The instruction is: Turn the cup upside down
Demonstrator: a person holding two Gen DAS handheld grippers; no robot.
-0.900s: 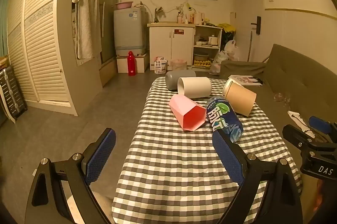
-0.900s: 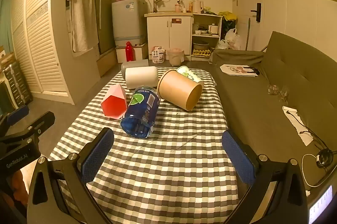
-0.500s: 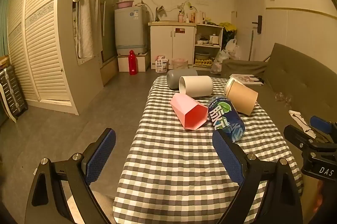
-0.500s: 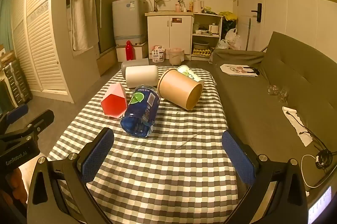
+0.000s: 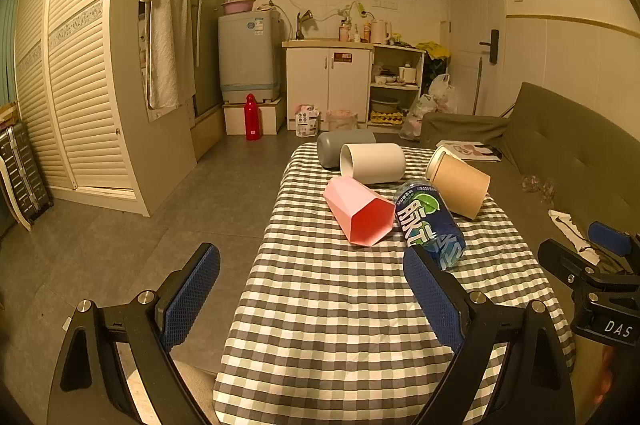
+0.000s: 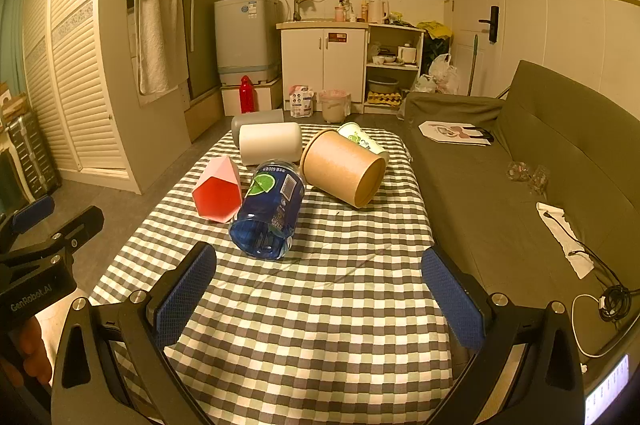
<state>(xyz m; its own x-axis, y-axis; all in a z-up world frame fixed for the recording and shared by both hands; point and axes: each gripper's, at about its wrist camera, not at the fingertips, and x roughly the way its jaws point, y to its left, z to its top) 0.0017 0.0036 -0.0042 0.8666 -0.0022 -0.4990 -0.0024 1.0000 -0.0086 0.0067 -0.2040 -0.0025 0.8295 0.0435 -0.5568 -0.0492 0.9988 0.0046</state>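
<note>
Both grippers hover at the near end of the checked table (image 6: 320, 305), the left gripper (image 5: 312, 289) and right gripper (image 6: 320, 289) each with jaws spread wide and gripping nothing. Up ahead, the cups all lie on their sides: the pink cup (image 5: 358, 211) touching the blue cup (image 5: 430, 225), the brown paper cup (image 6: 344, 167) just beside them, and the white cup (image 5: 374, 163) and grey cup (image 5: 340, 147) behind.
</note>
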